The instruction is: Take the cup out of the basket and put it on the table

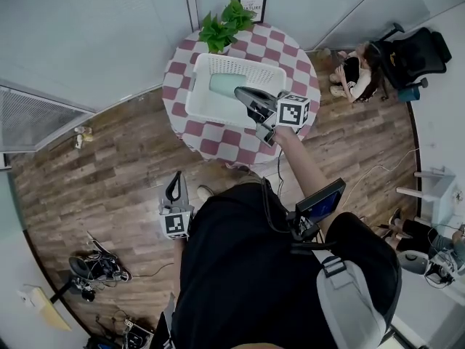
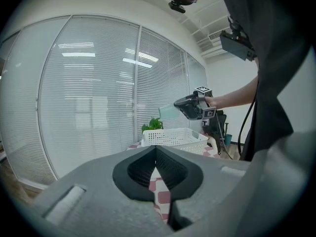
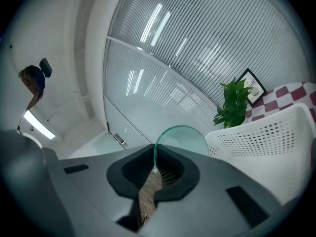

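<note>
One round table with a red-and-white checked cloth (image 1: pixel 218 147) fills the middle of the head view. A white perforated plastic basket (image 1: pixel 240 62) covers much of its top, and a small green leafy plant (image 1: pixel 225 24) stands just behind the basket. The right gripper (image 1: pixel 243 93) reaches over the basket, its tongs pinched almost together on the thin wall of a pale green translucent cup (image 1: pixel 224 86). The cup hangs tilted on its side in the air, above the basket's rim and not yet over bare cloth. The left gripper (image 1: pixel 174 184) hangs low at the person's side, well apart from the table, its tongs closed with nothing between them. The hold looks slight, a pinch on one edge only, so the cup could swing or slip out when it is turned upright. Free cloth beside the basket is narrow, so a cup set too near the table's edge might topple off.
</note>
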Tool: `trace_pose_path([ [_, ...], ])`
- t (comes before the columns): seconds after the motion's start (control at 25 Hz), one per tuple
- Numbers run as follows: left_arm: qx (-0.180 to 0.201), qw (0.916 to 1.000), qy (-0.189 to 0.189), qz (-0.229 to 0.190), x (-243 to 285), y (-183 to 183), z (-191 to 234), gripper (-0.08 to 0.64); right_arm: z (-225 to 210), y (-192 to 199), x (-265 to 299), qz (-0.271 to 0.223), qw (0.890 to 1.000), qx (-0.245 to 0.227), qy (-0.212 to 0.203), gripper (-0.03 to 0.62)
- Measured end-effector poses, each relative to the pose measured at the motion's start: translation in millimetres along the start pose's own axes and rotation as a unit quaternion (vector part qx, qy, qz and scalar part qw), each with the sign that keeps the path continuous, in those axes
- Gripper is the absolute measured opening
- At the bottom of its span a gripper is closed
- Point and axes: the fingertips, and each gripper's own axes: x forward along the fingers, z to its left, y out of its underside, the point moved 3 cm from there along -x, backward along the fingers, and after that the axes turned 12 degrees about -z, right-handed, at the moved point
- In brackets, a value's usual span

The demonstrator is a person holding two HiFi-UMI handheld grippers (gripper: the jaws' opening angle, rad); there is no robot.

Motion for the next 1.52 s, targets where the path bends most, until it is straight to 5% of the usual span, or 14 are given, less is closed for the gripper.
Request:
trace_pose_path([
  [0.88,0.004,0.9966,0.082,0.000,31,-2,-13,0.005,36,20,-41,-0.116,0.985,0.114,-0.050,0.020],
  [1.52,0.008,0.9905,0.137,-0.002,53,-2,-31,0.005,44,24,-68,-0.149,0.981,0.111,-0.057,0.020],
])
